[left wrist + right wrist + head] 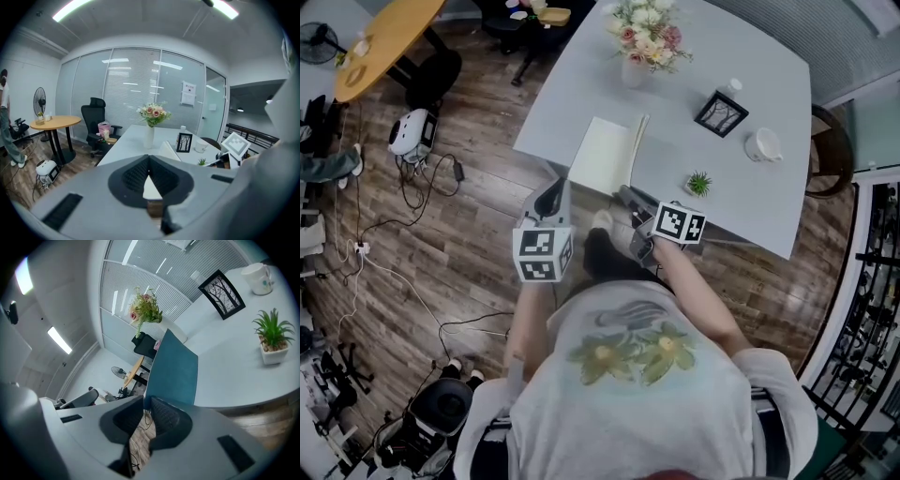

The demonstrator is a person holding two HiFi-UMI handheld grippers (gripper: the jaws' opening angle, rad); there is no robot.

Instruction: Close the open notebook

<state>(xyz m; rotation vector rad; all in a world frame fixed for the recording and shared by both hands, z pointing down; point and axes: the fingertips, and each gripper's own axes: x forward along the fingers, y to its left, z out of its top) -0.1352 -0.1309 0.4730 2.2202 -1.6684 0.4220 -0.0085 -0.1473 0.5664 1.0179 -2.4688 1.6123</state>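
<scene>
So, the notebook sits open at the near edge of the pale table, roughly in the middle of that edge. Its cream page lies flat on the left, while the teal cover on the right stands tilted up off the table. The right gripper is right at that cover's near edge. Its 2 jaws are almost together with just a thin slit between them, and the tips look pinched on the cover's bottom edge. The left gripper hangs off the table just near-left of the notebook, jaw tips meeting, nothing in them. As for the rest of the table, a small potted plant is just right of the notebook. A black picture frame and a white cup sit farther right, and a vase of flowers stands at the far side beyond the notebook. The person is standing at the table's near edge.
</scene>
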